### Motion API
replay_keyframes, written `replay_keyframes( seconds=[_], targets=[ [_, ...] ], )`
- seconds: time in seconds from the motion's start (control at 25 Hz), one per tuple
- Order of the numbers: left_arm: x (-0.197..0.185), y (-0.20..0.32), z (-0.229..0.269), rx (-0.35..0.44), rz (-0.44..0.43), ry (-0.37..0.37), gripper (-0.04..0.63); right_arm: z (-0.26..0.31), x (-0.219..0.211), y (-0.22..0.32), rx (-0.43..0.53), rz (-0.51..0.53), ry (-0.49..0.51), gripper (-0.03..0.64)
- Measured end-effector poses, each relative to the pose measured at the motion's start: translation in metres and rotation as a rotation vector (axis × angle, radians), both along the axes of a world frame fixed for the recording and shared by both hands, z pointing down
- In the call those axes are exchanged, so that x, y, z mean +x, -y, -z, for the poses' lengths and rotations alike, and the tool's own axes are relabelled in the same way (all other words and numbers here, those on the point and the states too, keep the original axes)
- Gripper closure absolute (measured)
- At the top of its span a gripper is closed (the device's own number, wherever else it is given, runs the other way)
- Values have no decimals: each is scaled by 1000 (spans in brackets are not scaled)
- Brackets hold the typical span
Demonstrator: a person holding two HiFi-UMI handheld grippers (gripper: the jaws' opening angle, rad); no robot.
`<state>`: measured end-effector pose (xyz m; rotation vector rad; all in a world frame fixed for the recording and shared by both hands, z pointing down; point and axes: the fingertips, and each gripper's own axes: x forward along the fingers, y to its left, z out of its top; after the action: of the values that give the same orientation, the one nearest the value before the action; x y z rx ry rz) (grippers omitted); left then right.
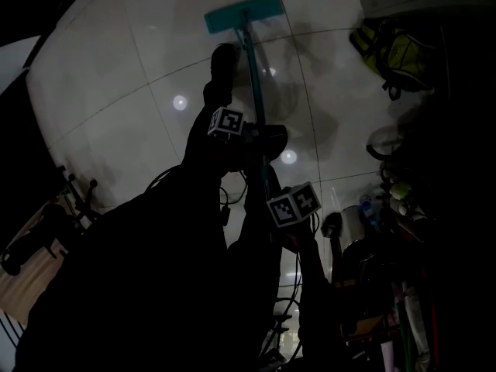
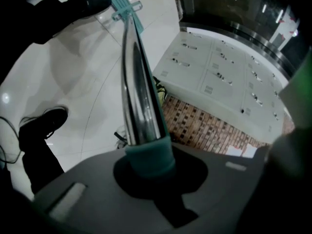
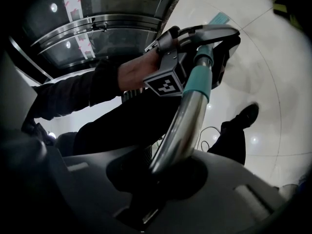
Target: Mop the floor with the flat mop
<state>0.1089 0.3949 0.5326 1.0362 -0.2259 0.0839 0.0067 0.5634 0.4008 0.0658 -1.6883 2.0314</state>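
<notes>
The flat mop has a teal head (image 1: 242, 12) lying on the pale tiled floor (image 1: 116, 60) far ahead, and a metal pole (image 1: 254, 91) running back toward me. My left gripper (image 1: 232, 126) is shut on the pole higher up; in the left gripper view the shiny pole (image 2: 139, 91) with its teal collar (image 2: 148, 155) sits between the jaws, the mop head (image 2: 122, 1) at its far end. My right gripper (image 1: 294, 206) is shut on the pole lower down; the right gripper view has the pole (image 3: 183, 126) rising from its jaws to the left gripper (image 3: 170, 77).
A yellow-green bag (image 1: 391, 53) lies at the far right of the floor. Clutter of bottles and gear (image 1: 387, 208) lines the right side, a dark rack (image 1: 46, 223) the left. A person's shoe (image 2: 46, 123) stands on the tiles. White lockers (image 2: 219, 72) stand behind.
</notes>
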Motion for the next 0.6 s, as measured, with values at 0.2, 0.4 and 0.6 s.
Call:
replay_keyframes(
  seconds=[0.2,0.4,0.6],
  targets=[
    [-16,80,2,16,40,-13,555,-6,-18,75,12,-2,-7,532],
    [-40,176,-9,15,44,3,555,-9,-40,173,9,-17,-7,532],
    [-68,283,-13,7,31,-5,555,-13,-69,280,4,-19,-9,532]
  ],
)
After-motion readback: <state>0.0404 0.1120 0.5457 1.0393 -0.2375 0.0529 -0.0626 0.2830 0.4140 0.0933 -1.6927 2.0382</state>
